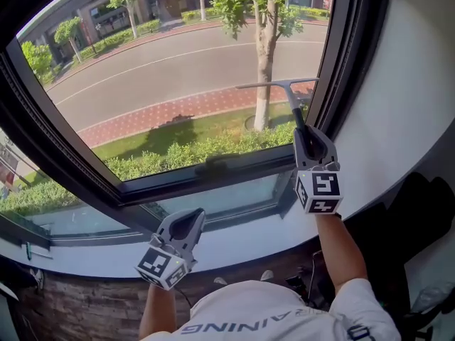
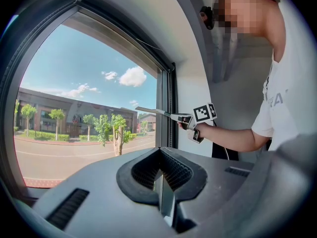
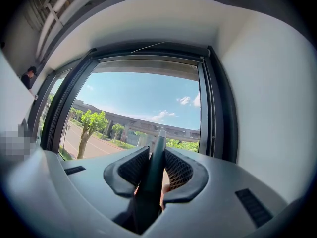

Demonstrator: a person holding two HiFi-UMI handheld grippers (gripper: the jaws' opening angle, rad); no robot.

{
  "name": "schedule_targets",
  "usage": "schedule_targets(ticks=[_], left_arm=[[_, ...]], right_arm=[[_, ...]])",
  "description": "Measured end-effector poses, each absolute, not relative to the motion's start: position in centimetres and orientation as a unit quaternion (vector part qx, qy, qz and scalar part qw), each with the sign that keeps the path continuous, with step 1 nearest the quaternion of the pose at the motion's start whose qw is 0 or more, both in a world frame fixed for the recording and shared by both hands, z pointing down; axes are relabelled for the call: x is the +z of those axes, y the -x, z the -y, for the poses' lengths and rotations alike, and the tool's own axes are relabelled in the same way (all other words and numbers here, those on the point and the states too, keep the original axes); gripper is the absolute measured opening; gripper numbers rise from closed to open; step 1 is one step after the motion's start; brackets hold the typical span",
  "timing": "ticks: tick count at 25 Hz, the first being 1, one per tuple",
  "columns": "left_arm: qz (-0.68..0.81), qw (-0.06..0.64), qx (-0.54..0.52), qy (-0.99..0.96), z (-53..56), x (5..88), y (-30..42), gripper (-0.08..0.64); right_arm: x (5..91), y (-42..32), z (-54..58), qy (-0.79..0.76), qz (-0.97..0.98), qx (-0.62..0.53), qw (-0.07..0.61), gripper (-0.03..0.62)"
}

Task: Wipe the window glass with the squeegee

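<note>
Clamped in right hand-held gripper – dark-handled squeegee with metal blade, blade up at clear window glass, near right frame. Left hand-held gripper – jaws pressed together, low over white sill.

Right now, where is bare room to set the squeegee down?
The white sill between left gripper and right gripper is bare. The glass left of the squeegee is open for passing. Tight spot: its right end sits near the frame.

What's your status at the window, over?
Right gripper shut on squeegee handle. Left gripper shut, empty, low by the sill. Blade level at the window glass, close to right frame. Nothing in its way.
</note>
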State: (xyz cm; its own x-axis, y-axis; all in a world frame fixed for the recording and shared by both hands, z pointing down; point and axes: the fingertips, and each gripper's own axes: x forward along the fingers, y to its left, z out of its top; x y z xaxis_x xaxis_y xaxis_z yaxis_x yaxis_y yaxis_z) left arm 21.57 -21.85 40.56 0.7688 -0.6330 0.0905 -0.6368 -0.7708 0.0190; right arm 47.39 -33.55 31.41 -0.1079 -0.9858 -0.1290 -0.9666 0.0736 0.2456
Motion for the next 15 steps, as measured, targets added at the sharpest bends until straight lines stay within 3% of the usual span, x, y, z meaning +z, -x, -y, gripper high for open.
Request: schedule_targets(ticks=[15], left_arm=[[0.337, 0.029, 0.046, -0.94, 21.6, 41.1, -21.8, 0.014]], right_arm=[[36.9, -47.7, 33.4, -0.669, 0.735, -0.09, 0.058, 0.098]])
